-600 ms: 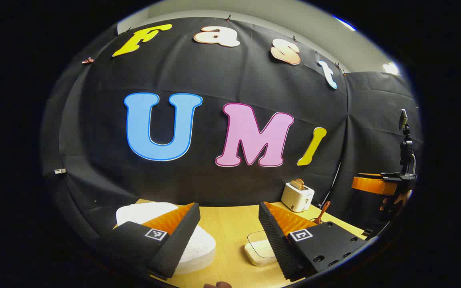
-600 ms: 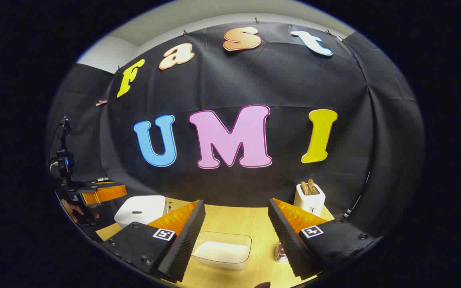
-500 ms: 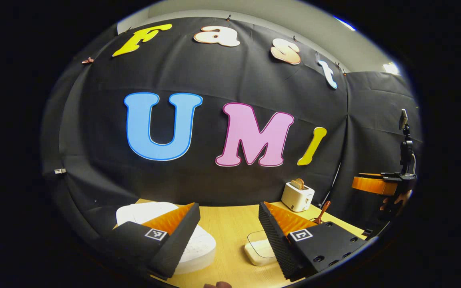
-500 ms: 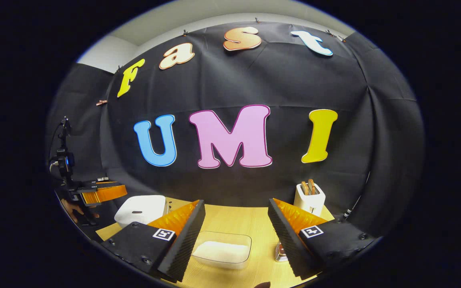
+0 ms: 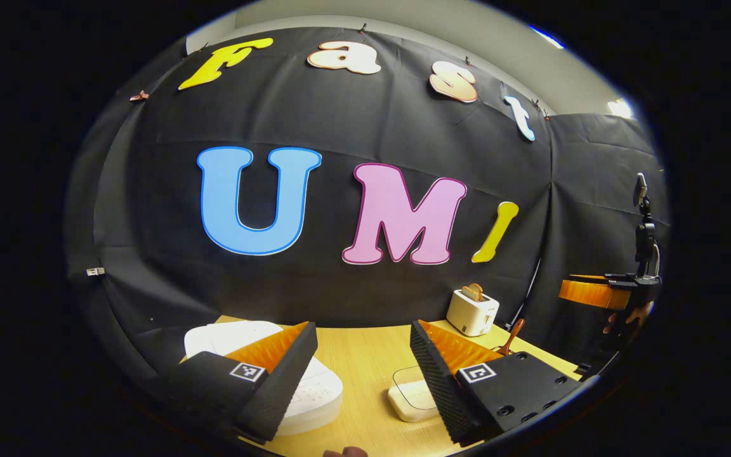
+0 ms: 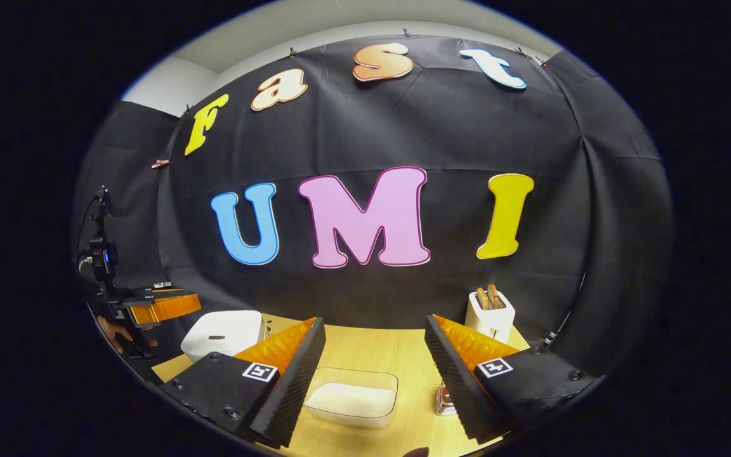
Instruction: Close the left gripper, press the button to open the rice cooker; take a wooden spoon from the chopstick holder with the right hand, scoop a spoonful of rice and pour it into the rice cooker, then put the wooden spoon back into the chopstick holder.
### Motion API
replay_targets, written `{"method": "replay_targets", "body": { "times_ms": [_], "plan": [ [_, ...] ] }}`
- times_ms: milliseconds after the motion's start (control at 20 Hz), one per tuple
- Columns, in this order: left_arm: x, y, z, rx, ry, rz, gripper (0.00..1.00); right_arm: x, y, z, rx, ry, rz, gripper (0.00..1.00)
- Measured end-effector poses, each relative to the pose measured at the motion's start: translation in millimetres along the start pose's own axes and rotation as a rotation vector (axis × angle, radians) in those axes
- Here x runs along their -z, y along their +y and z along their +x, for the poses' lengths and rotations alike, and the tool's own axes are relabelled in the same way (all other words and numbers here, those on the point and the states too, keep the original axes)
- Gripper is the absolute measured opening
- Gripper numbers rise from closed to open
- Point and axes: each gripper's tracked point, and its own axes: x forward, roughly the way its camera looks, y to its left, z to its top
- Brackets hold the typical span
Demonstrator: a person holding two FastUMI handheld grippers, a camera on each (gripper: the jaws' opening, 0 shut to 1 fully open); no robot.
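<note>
Nothing has shifted: your left gripper (image 5: 362,362) and right gripper (image 6: 375,358) both hang wide open and empty, rice cooker (image 6: 223,331) unopened.

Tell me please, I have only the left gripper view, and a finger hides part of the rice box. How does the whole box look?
Observer: In the right gripper view the clear rice box shows whole, ahead of the open right tongs, with white rice heaped inside.
Operator: How many slices has the toaster?
Observer: Two slices stand up from the toaster.
Operator: Is the cooker lid down?
Observer: Yes, the rice cooker is closed, a dark slot on its lid.
</note>
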Motion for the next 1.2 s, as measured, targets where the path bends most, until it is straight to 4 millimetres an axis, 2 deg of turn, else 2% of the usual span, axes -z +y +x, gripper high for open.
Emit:
{"method": "replay_targets", "body": {
  "times_ms": [500,650,800,850,900,950,1000,1100,1200],
  "plan": [
    [1,3,1,-0.006,0.005,0.0,0.95,0,0,1,0.003,0.0,-0.002,0.98],
    [5,18,2,-0.047,0.018,-0.003,0.94,1,-2,0,0.005,0.003,-0.002,0.98],
    [5,39,4,-0.109,0.033,-0.009,0.64,2,-5,0,0.012,0.006,-0.001,0.98],
    [7,44,5,-0.113,0.041,-0.019,0.43,2,-7,0,0.015,0.007,0.001,0.98],
    [8,50,7,-0.115,0.049,-0.03,0.48,2,-8,0,0.017,0.009,0.001,0.98],
    [12,57,10,-0.12,0.059,-0.041,0.26,2,-9,-1,0.02,0.009,0.001,0.98],
    [16,64,13,-0.131,0.075,-0.048,0.13,3,-11,-1,0.022,0.01,0.0,0.98],
    [36,86,20,-0.174,0.132,-0.062,0.07,3,-14,-1,0.027,0.012,-0.002,0.98],
    [77,109,26,-0.191,0.279,-0.112,0.05,3,-20,-3,0.036,0.014,-0.007,0.98]
  ]
}}
